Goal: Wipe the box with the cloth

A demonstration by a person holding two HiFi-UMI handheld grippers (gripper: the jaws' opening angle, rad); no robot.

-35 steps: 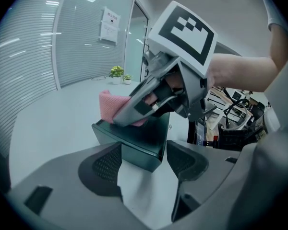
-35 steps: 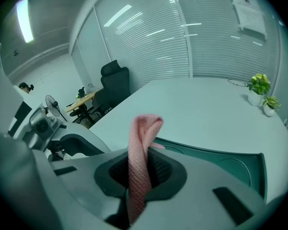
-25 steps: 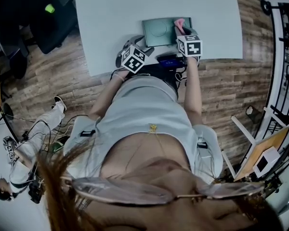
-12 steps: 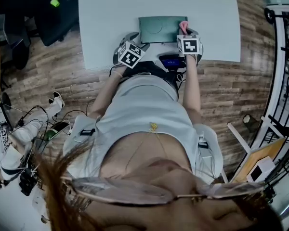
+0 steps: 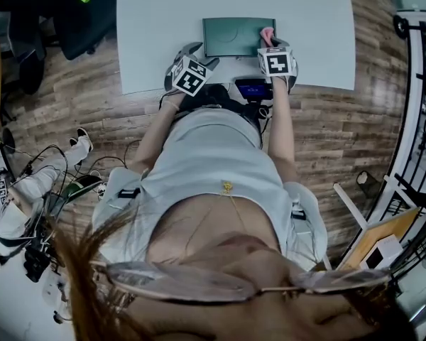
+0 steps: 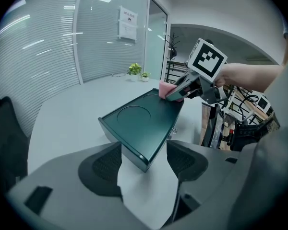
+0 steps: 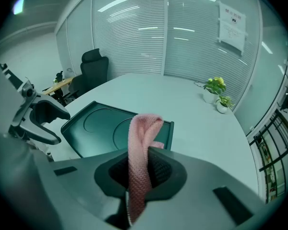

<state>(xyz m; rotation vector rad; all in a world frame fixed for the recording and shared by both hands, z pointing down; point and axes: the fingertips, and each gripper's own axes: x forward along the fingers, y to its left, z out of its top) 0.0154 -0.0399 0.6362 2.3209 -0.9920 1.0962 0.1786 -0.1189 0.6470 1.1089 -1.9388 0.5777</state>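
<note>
Pinching a pink cloth [image 7: 143,138] tight between its fingers, the right gripper [image 7: 140,169] shows its hold best in its own view: the knitted strip runs upright through the pads and loops over above them, with the dark green box [image 7: 105,128] lying just beyond. The head view gives only a small pink scrap at the box's far right corner, but it places the box flat on the pale tabletop [image 5: 156,20], near the person's edge and between the two grippers.

The left gripper [image 6: 144,159] has its fingers spread wide. Its view shows the box's near corner reaching in between the pads with a gap on each side, a detail the head view leaves too small to judge. That same view looks across the lid, with its round embossed ring, to the other gripper, where the cloth's end meets the lid's far corner. Small potted plants [image 6: 134,70] stand far back on the tabletop.
</note>
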